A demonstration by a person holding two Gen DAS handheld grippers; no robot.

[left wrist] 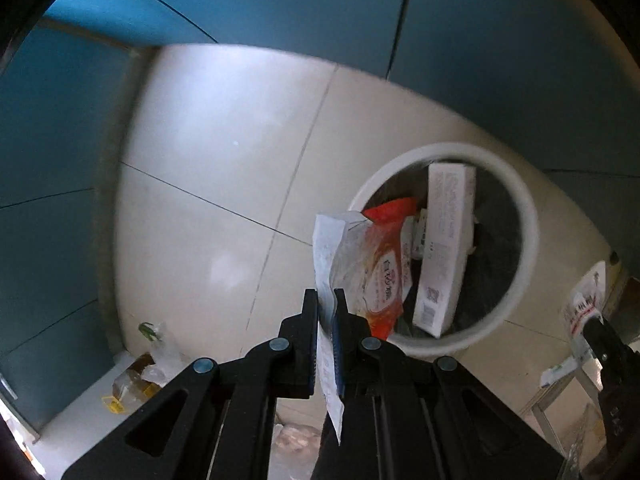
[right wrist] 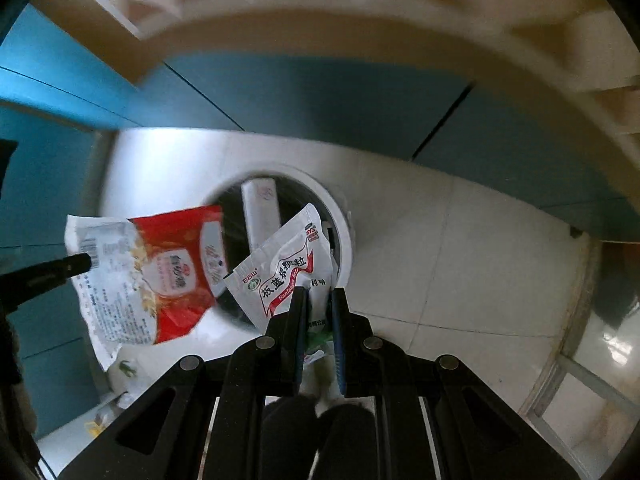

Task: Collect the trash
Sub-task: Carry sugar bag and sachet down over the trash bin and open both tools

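Wrappers in tongs above bin rim.

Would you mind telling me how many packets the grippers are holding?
2. The red-and-white packet is pinched in the left gripper; the white sachet is in the right gripper, both near the bin.

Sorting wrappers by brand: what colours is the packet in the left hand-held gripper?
Red and white snack packet, pinched by the left hand-held gripper; clearest in the right wrist view.
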